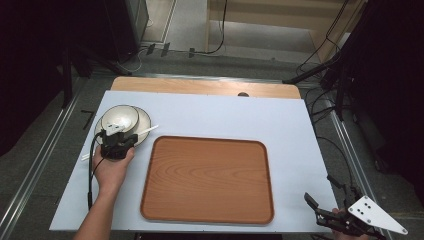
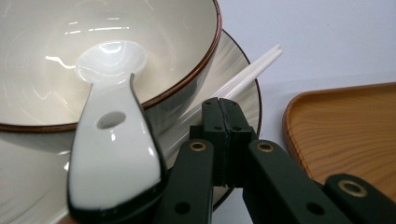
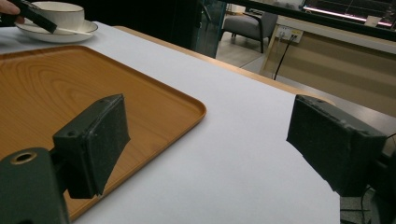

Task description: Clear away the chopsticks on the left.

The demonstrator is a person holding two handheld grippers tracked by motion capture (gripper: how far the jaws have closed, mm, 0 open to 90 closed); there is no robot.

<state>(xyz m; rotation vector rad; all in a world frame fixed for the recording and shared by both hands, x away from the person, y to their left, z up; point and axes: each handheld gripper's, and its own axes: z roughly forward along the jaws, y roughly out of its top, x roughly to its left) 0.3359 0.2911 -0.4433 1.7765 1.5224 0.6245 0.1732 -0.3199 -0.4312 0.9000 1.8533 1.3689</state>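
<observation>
A cream bowl point(image 1: 120, 117) with a brown rim stands on a matching plate point(image 1: 144, 121) at the table's left. A white spoon point(image 2: 112, 154) lies in the bowl point(image 2: 93, 56), its handle over the rim toward me. White chopsticks point(image 2: 254, 70) rest across the plate point(image 2: 243, 93). My left gripper point(image 1: 119, 137) sits at the plate's near edge, jaws pressed together with nothing seen between them point(image 2: 224, 109), tips just in front of the chopsticks. My right gripper point(image 1: 322, 194) hovers open at the table's near right corner, its pads point(image 3: 100, 135) wide apart over bare mat.
A wooden tray point(image 1: 207, 180) lies in the middle of the pale mat point(image 1: 225, 112), to the right of the plate, with nothing on it. The tray's corner point(image 3: 187, 105) lies just ahead of the right gripper. Cables and dark stands line the floor beyond the table's far and right edges.
</observation>
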